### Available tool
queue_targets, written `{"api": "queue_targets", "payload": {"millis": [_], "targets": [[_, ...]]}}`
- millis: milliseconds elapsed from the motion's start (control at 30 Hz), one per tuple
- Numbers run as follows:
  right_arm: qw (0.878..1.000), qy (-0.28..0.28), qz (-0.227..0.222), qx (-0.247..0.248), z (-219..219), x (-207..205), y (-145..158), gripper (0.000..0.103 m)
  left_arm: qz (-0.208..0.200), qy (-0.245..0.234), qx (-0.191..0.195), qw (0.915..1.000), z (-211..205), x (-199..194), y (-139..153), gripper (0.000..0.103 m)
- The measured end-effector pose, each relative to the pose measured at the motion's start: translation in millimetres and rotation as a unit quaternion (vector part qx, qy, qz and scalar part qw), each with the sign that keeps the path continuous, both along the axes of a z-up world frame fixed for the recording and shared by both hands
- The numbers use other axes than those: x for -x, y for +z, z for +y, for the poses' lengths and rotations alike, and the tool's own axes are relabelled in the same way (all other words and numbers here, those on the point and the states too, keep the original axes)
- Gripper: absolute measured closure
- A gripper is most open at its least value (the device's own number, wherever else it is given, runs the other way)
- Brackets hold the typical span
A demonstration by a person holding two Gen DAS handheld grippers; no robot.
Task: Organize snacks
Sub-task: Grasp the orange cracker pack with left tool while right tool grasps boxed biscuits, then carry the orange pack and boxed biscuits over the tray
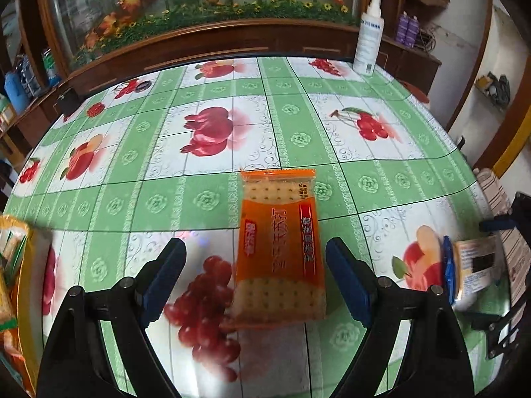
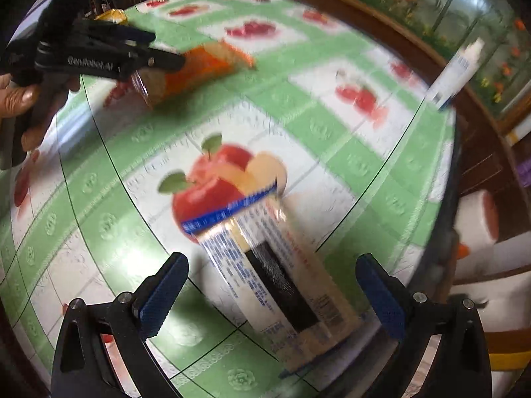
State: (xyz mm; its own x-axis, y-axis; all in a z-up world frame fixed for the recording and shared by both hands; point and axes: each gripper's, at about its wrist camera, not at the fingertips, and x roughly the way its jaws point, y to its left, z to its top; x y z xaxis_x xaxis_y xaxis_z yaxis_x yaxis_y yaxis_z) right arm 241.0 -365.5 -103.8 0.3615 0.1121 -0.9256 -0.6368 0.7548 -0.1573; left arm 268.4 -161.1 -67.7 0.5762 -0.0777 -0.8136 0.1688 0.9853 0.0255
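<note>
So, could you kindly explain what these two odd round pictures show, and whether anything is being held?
There is no robot here: a person holds a two-fingered claw in each hand, with a fisheye camera on each one. The left view shows the left claw open around an orange cracker packet lying on the fruit-print table. The right view shows the right claw open over a blue-edged packet. Nothing is gripped yet. A white bottle stands at the far edge.

Orange cracker pack [image 1: 280, 248] flat on tablecloth, blue-edged pack [image 2: 278, 265] near the table's edge
</note>
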Motion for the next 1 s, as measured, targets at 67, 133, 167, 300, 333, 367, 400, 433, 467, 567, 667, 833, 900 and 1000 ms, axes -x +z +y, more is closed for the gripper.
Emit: {"api": "queue_targets", "payload": {"millis": [67,133,167,300,333,367,400,433,467,567,667,833,900,1000], "targets": [[1.000,-0.008,0.019,-0.014,-5,-1,-7,0.003,0.006,0.001,-0.004,1.0000,-2,-6,-6,0.017],[0.999,-0.033,0.011,-0.030,-12,0,-4,0.017,0.011,0.004,-0.005,0.9999,-5,-10,-12,0.017],[0.998,-0.044,0.008,-0.038,-14,1,-1,0.023,0.014,0.005,-0.007,0.9999,-6,-12,-15,0.017],[0.997,-0.071,0.017,-0.039,-13,15,6,0.039,0.012,0.002,-0.002,0.9999,-6,-15,-25,0.016],[0.996,-0.074,0.018,-0.043,-12,20,9,0.041,0.009,0.000,0.000,1.0000,-6,-15,-25,0.016],[0.996,-0.078,0.018,-0.048,-11,25,14,0.041,0.007,-0.001,0.001,1.0000,-5,-15,-25,0.018],[0.995,-0.084,0.018,-0.056,-8,30,19,0.043,0.002,-0.003,0.001,1.0000,-4,-15,-24,0.033],[0.994,-0.088,0.017,-0.066,-7,36,26,0.043,-0.006,-0.003,-0.001,1.0000,-2,-13,-22,0.045],[0.993,-0.091,0.015,-0.074,-6,41,33,0.044,-0.006,0.000,-0.006,1.0000,0,-11,-20,0.048],[0.989,-0.104,0.009,-0.102,3,60,55,0.046,0.000,-0.011,0.002,0.9999,9,-3,-20,0.049],[0.985,-0.111,0.008,-0.130,15,73,72,0.046,-0.001,-0.010,0.007,0.9999,24,15,-19,0.049],[0.982,-0.112,-0.003,-0.150,41,102,88,0.046,-0.021,0.008,0.022,0.9995,66,56,-2,0.049],[0.981,-0.111,-0.007,-0.159,52,110,89,0.046,-0.034,0.014,0.026,0.9990,83,75,8,0.049],[0.977,-0.114,-0.011,-0.180,67,122,89,0.046,-0.057,0.024,0.028,0.9977,108,105,24,0.049]]}}
